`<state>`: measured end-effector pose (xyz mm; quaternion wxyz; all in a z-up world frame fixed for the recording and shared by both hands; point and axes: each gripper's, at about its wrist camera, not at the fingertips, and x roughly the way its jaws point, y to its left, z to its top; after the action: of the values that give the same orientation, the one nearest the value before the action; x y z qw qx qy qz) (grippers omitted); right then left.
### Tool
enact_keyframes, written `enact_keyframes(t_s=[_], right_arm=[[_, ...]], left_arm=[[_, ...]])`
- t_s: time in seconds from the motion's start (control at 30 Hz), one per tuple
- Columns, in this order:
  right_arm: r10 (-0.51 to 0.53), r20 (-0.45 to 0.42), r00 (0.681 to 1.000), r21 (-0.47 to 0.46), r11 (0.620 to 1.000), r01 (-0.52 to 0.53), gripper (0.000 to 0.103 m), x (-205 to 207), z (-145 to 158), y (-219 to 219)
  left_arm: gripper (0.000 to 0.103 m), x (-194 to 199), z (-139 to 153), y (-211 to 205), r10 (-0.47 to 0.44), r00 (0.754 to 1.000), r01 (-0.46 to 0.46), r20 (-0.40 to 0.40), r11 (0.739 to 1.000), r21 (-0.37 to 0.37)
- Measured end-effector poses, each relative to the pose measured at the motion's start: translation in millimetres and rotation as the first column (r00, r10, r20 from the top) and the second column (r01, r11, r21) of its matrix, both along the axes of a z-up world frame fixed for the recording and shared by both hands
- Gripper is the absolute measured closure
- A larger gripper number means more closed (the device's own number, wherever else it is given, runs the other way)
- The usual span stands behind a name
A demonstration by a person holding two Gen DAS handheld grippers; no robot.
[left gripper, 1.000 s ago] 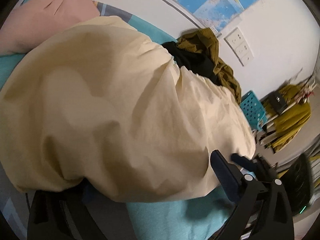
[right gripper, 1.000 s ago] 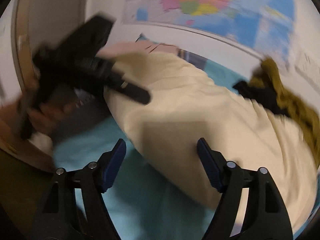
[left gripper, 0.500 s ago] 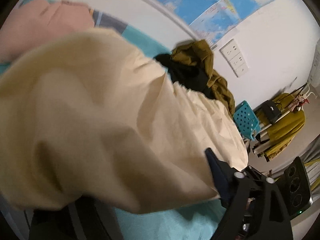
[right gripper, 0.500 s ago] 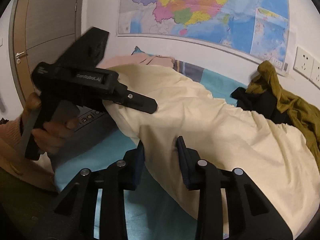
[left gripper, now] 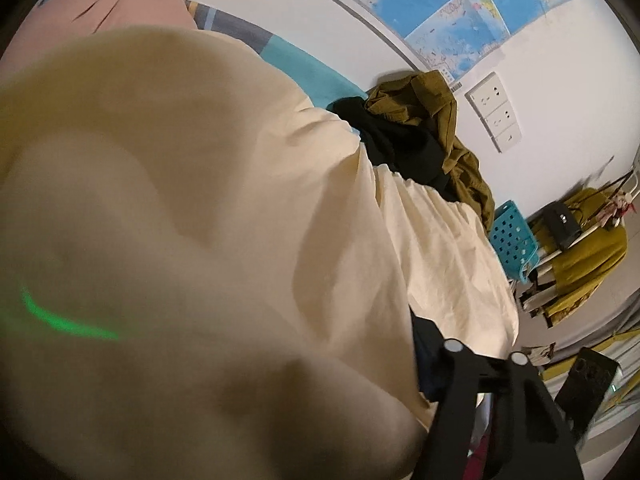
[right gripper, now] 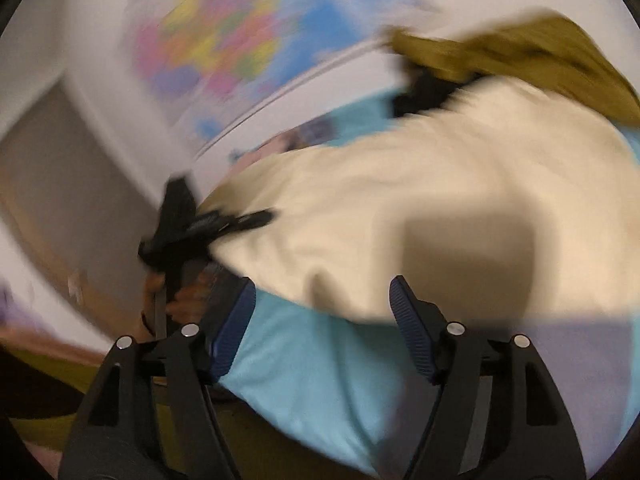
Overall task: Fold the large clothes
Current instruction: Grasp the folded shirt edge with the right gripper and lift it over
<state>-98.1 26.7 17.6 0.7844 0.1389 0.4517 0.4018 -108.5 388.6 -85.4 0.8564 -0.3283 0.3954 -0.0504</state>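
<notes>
Cream garment may slip: my left gripper is closing around it, bite unclear under drape, while my right gripper opens empty.

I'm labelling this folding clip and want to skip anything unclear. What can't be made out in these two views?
- Left wrist view: the left tongs' near finger and grip are hidden under the large cream cotton garment.
- Right wrist view: motion blur smears the colourful wall map and olive-green jacket.
- Right wrist view: the cream garment's right edge is cut off by the lens rim.
</notes>
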Motion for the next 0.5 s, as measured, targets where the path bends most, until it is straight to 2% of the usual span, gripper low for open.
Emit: enact_keyframes(t_s=[0.07,0.13,0.23,0.4,0.5], right_arm=[[-0.101,-0.075,0.992,0.014,0.995,0.103,0.030,6.2,-9.2,-30.6],[-0.198,-0.165,0.966,0.028,0.978,0.205,0.027,9.7,-22.3,-57.2],[-0.280,-0.231,0.932,0.023,0.956,0.293,0.027,18.1,-36.2,-70.6],[-0.341,-0.218,0.915,0.019,0.936,0.353,0.024,31.5,-38.7,-66.3],[-0.344,-0.195,0.919,-0.010,0.937,0.348,0.012,41.9,-39.2,-53.6]], left_arm=[[0.044,0.1,0.5,-2.6,-0.007,1.000,0.007,-0.003,1.000,0.016],[0.046,-0.8,0.9,-2.6,-0.012,1.000,0.012,-0.004,1.000,0.022],[0.046,-0.8,0.8,-2.0,-0.020,1.000,0.020,-0.009,1.000,0.024],[0.046,-1.7,0.7,-1.6,-0.030,0.999,0.031,-0.014,0.999,0.027],[0.046,-2.2,-0.3,-1.8,-0.033,0.999,0.034,-0.010,0.999,0.027]])
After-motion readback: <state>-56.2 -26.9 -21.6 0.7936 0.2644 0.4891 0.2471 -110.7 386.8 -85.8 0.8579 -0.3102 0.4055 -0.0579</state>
